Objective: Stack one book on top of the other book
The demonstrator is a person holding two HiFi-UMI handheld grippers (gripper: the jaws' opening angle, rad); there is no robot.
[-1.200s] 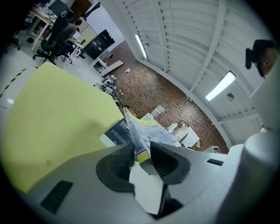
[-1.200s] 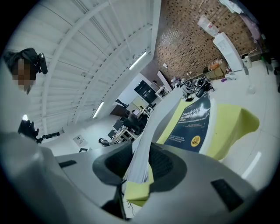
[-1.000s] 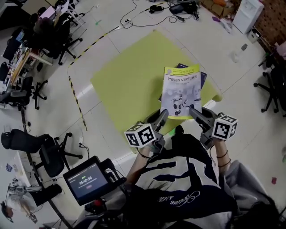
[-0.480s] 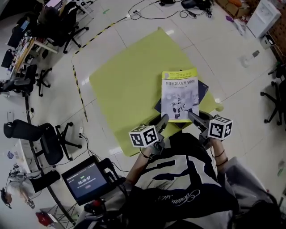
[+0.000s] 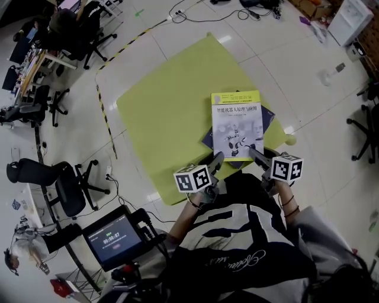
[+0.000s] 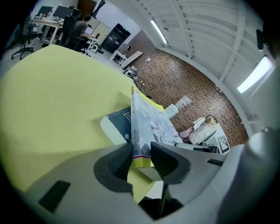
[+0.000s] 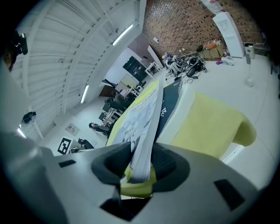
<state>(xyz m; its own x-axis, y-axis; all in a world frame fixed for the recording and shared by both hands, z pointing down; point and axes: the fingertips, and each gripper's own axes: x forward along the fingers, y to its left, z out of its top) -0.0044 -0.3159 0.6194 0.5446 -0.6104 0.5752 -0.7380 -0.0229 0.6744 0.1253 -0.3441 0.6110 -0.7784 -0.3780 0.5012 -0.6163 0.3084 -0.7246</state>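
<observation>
White tile floor point(image 5: 284, 59), open lab space. A yellow-green table point(image 5: 160, 100) stands in the middle. Office chairs point(image 5: 62, 195) are off to the left, striped tape point(image 5: 102, 115) runs on the floor beside the table, and cables point(image 5: 195, 15) lie past the far edge. Small screen point(image 5: 112, 238) on a stand at lower left, next to the person point(image 5: 237, 248).

The dark book point(image 5: 268, 114) lies flat on the near right part of the table. The yellow book point(image 5: 237, 124) is over it, cover up, hiding most of it. Only the dark book's right corner and a strip on its left show. The two are skewed and their edges are not lined up. Can't tell whether the yellow book is fully down on the dark one; in the left gripper view its held end looks raised off the table.

Left gripper point(image 6: 141, 154): narrow gap, clamped on the yellow book's near left corner, pads on both faces.

Right gripper point(image 7: 139, 164): the near right corner of the same book is between its jaws. The jaws are opening, but the pads look to be in contact with both covers.

Both grippers are at the table's near edge, angled forward and down, with the marker cubes point(image 5: 192, 178) on the person's side.
</observation>
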